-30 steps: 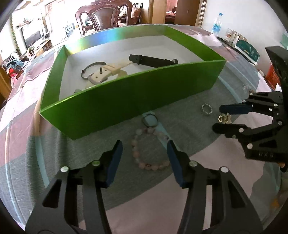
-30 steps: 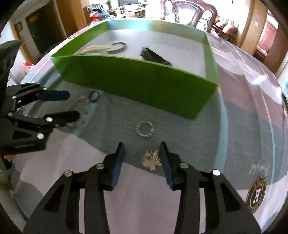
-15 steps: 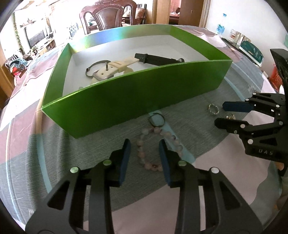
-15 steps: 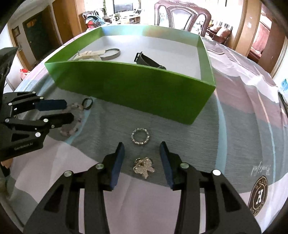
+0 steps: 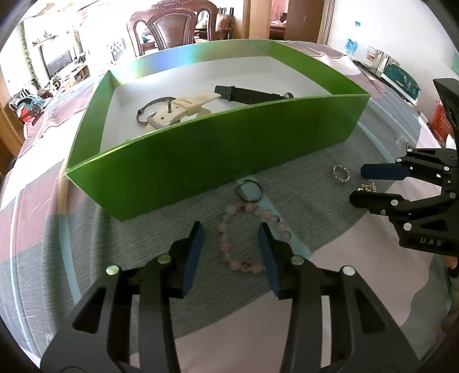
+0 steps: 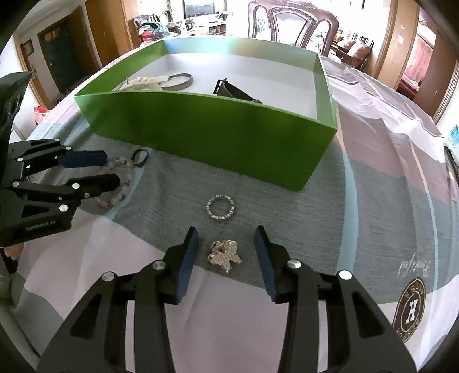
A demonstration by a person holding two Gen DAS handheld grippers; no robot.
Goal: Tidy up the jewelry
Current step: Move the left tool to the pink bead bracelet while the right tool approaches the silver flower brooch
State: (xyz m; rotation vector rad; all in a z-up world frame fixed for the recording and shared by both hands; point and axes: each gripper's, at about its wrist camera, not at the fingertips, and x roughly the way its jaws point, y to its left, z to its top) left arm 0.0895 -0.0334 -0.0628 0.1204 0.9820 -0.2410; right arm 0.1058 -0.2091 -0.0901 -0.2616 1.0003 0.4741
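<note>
My left gripper (image 5: 231, 232) hovers low over a pink bead bracelet (image 5: 226, 246) on the tablecloth. Its jaws are opening; one side of the bracelet lies between them, and the pads are not pressing it. A small dark ring (image 5: 249, 189) lies just beyond, by the green box (image 5: 218, 160). My right gripper (image 6: 226, 238) stands open around a sparkly silver brooch (image 6: 225, 255), pads clear of it. A silver stone-set ring (image 6: 221, 208) lies just ahead of that. Each gripper shows in the other's view: the left gripper (image 6: 113, 169), the right gripper (image 5: 357, 185).
The green box's white floor holds a cream-strapped watch (image 5: 186, 107) and a black-strapped watch (image 5: 249, 94). Its near wall (image 6: 206, 123) stands close behind the loose pieces. Carved chairs (image 5: 172, 25) stand at the table's far side; a bottle (image 5: 351, 43) and packets sit far right.
The left gripper's jaws narrowed over the bead bracelet and have widened again. The right gripper has barely shifted, with the brooch still between its open fingers.
</note>
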